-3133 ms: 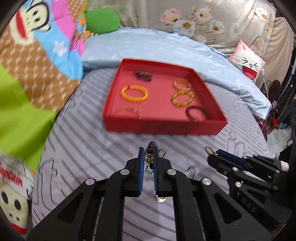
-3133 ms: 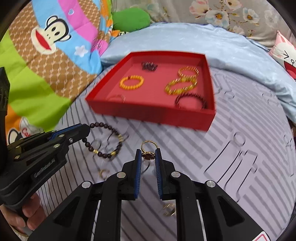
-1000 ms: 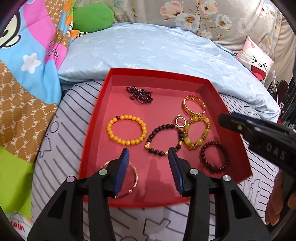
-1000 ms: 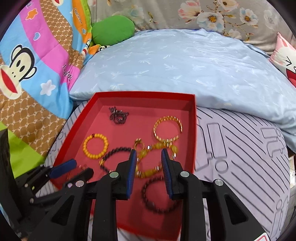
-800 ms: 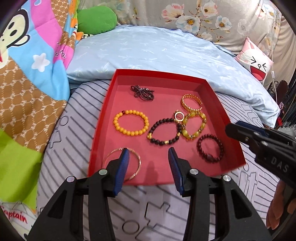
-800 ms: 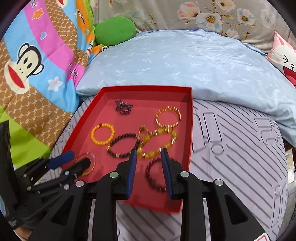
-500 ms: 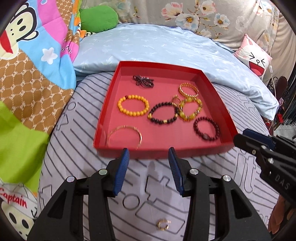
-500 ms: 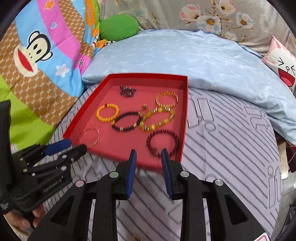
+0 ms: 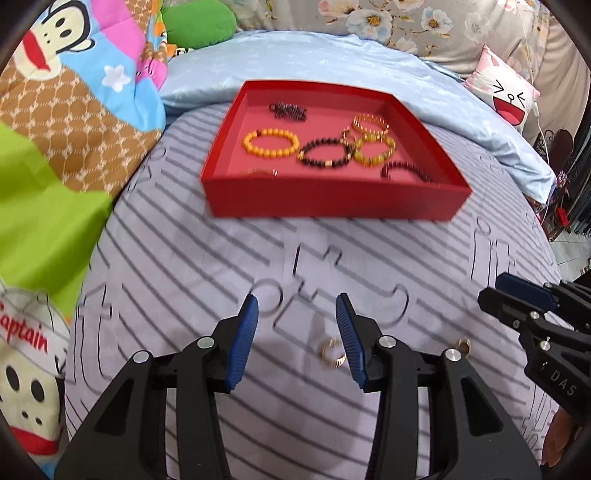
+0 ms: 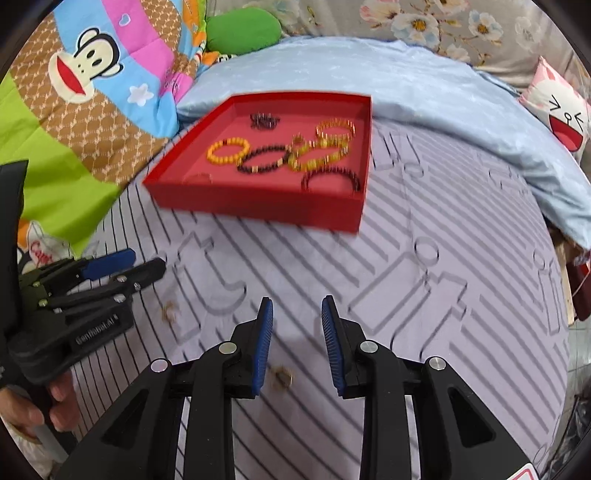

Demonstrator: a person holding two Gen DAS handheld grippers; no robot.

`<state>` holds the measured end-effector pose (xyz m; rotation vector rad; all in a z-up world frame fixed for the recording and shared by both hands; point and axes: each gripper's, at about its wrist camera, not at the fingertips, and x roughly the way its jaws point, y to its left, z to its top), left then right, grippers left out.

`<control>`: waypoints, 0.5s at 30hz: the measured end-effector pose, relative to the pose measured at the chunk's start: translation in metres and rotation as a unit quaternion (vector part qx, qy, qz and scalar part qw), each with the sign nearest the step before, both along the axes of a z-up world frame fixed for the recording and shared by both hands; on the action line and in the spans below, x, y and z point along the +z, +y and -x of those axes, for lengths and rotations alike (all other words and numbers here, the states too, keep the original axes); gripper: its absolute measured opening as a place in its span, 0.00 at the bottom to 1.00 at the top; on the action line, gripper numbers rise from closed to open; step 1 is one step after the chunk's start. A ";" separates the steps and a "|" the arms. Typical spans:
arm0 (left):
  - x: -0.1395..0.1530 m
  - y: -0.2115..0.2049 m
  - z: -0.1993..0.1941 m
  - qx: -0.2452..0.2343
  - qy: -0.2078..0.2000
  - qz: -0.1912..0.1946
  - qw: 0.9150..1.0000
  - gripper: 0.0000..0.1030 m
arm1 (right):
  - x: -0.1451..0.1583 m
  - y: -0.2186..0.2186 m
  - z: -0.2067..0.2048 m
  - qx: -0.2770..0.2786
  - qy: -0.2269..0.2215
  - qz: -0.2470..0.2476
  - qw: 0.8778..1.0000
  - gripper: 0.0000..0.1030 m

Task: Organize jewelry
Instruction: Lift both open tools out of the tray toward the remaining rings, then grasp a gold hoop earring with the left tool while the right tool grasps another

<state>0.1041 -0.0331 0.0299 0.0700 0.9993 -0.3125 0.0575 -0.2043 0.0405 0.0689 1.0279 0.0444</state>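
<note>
A red tray (image 9: 332, 201) (image 10: 258, 201) on the striped bedsheet holds several bracelets, among them an orange bead one (image 9: 270, 143) and a dark bead one (image 9: 325, 155). My left gripper (image 9: 297, 310) is open and empty, just above a gold ring (image 9: 332, 352) on the sheet. A second gold ring (image 9: 462, 346) lies to its right. My right gripper (image 10: 297, 314) is open and empty, with that second ring (image 10: 281, 376) between its fingers lower down. The first ring also shows in the right wrist view (image 10: 169, 310), beside the left gripper.
A light blue pillow (image 9: 314, 59) lies behind the tray. A cartoon monkey blanket (image 9: 74, 92) covers the left side, a green cushion (image 9: 197, 22) sits at the back, and a pink face pillow (image 9: 506, 96) at the right.
Both grippers, shut on a bracelet and a ring earlier, opened over the tray and left them there. They have since drawn back and down to the two rings on the sheet.
</note>
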 end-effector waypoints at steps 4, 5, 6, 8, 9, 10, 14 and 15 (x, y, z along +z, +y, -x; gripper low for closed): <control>-0.008 0.002 0.016 -0.005 0.004 -0.002 1.000 0.40 | -0.012 0.007 0.014 0.004 0.013 0.001 1.000 0.26; -0.009 0.002 0.018 -0.006 0.005 -0.002 1.000 0.40 | -0.015 0.009 0.017 0.006 0.015 0.001 1.000 0.26; -0.010 0.002 0.021 -0.006 0.005 -0.003 1.000 0.40 | -0.017 0.010 0.019 0.007 0.017 0.001 1.000 0.26; -0.012 0.002 0.025 -0.007 0.005 -0.003 1.000 0.40 | -0.020 0.014 0.021 0.009 0.018 0.005 1.000 0.26; -0.014 0.002 0.027 -0.008 0.004 -0.006 1.000 0.40 | -0.022 0.017 0.022 0.011 0.018 0.011 1.000 0.26; -0.014 0.001 0.028 -0.009 0.004 -0.007 1.000 0.40 | -0.023 0.019 0.023 0.013 0.019 0.014 1.000 0.26; -0.017 0.002 0.034 -0.010 0.006 -0.007 1.000 0.40 | -0.032 0.023 0.023 0.017 0.028 0.015 0.999 0.26; -0.017 0.003 0.035 -0.010 0.006 -0.007 1.000 0.40 | -0.033 0.023 0.023 0.016 0.029 0.015 0.999 0.25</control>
